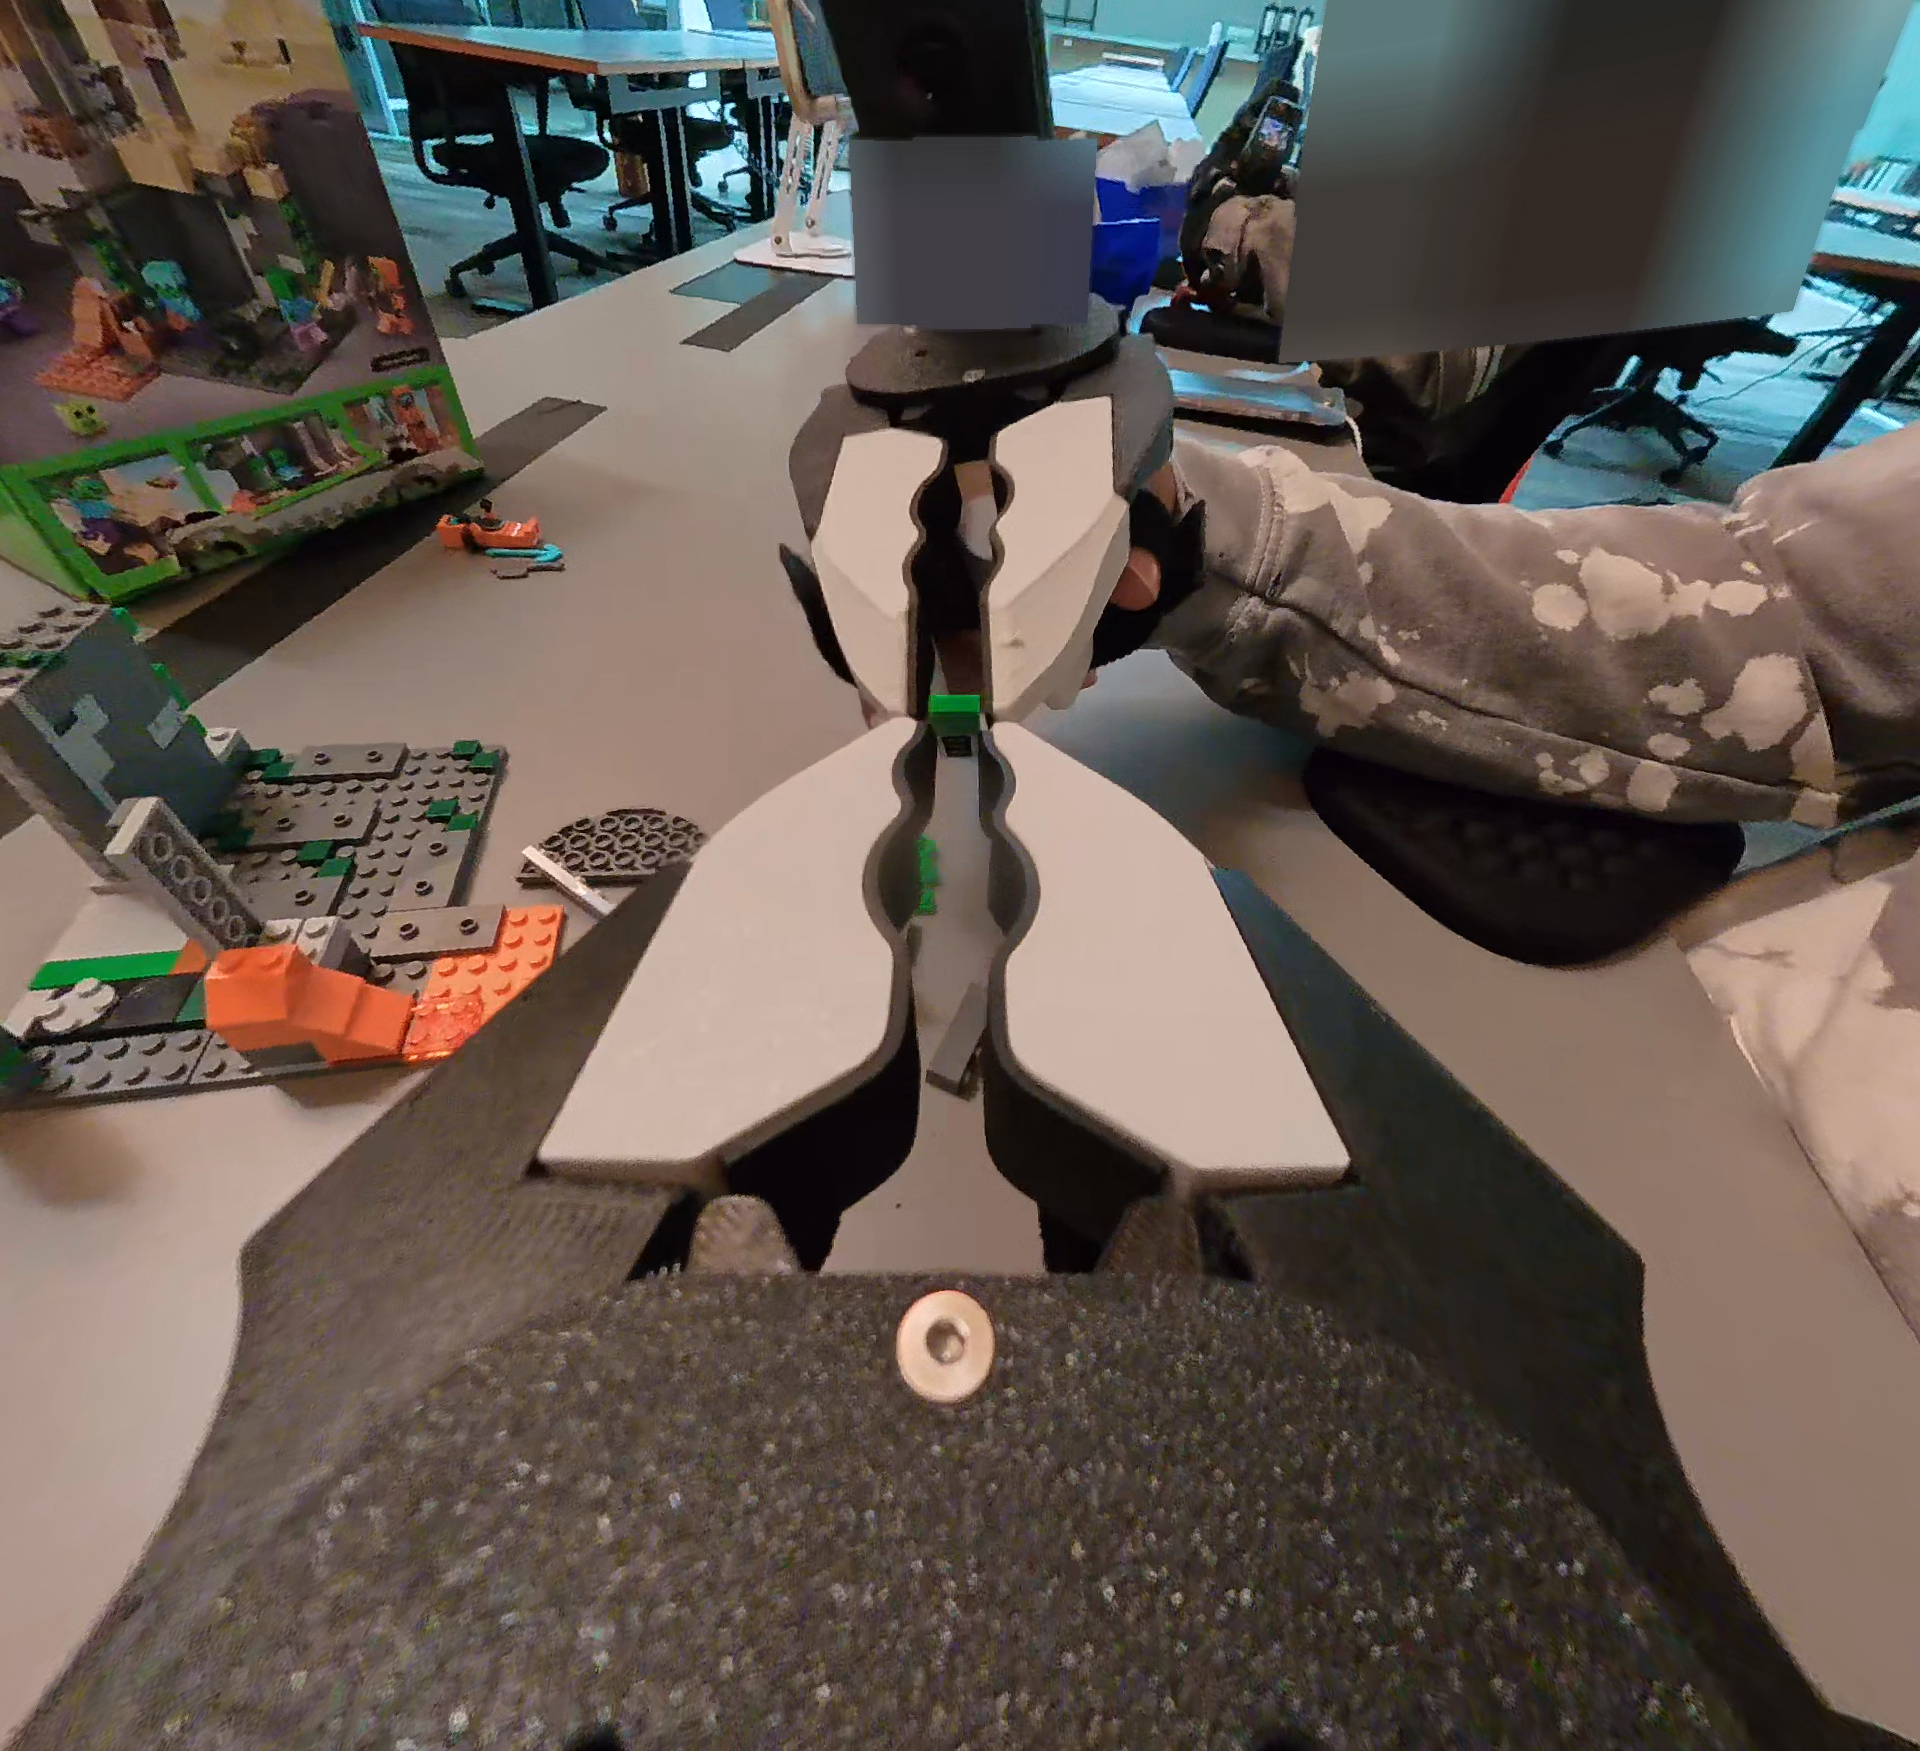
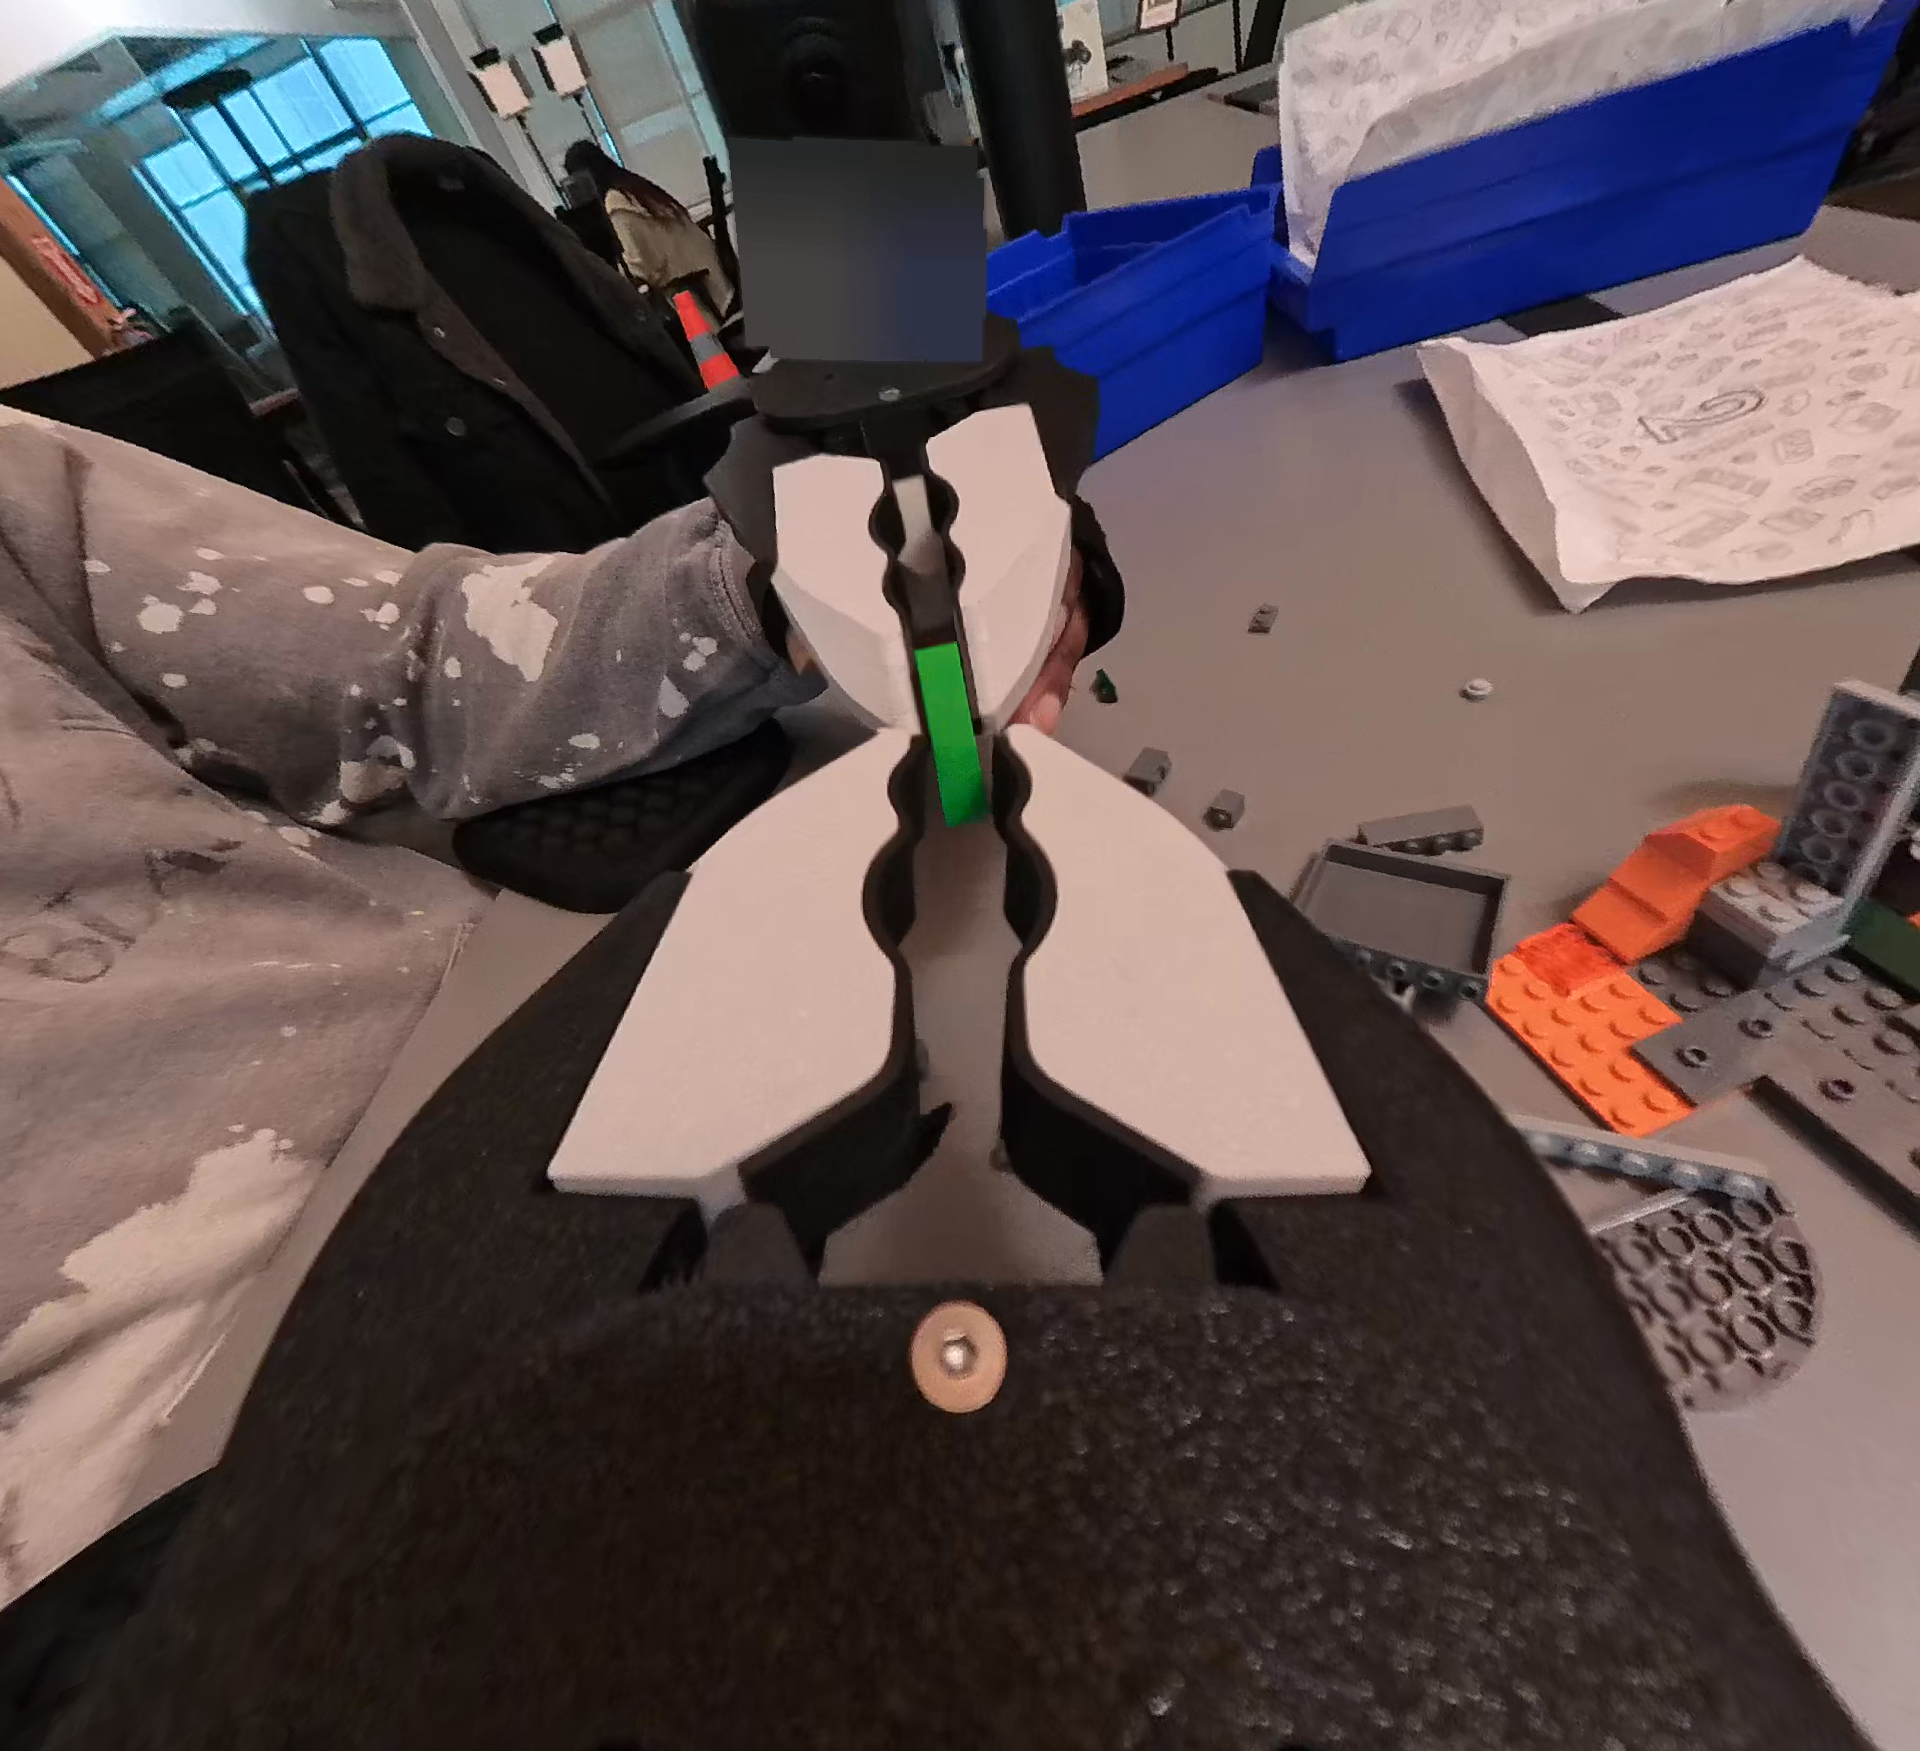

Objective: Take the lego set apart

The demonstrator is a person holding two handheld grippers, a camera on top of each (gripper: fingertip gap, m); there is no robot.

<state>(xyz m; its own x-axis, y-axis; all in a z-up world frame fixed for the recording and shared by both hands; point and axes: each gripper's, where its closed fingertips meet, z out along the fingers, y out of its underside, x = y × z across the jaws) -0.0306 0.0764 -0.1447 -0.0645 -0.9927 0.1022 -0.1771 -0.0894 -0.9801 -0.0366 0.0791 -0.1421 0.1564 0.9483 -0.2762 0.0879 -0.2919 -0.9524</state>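
Left gripper [image 1: 954, 735] and right gripper [image 2: 956, 745] meet tip to tip above the table [image 1: 644, 641]. Both pinch one green piece [image 2: 951, 735] between nearly closed fingers. Half-dismantled lego set [image 1: 312, 891] sits beside them.

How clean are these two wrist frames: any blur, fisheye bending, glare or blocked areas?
Left wrist view: strong fisheye bending at the edges, the green piece between the gripper tips is sharp, the lego box looks soft, and flat mosaic patches cover the upper right and centre. Right wrist view: the same bending, glare at the top left corner, and the blue bins slightly smeared.
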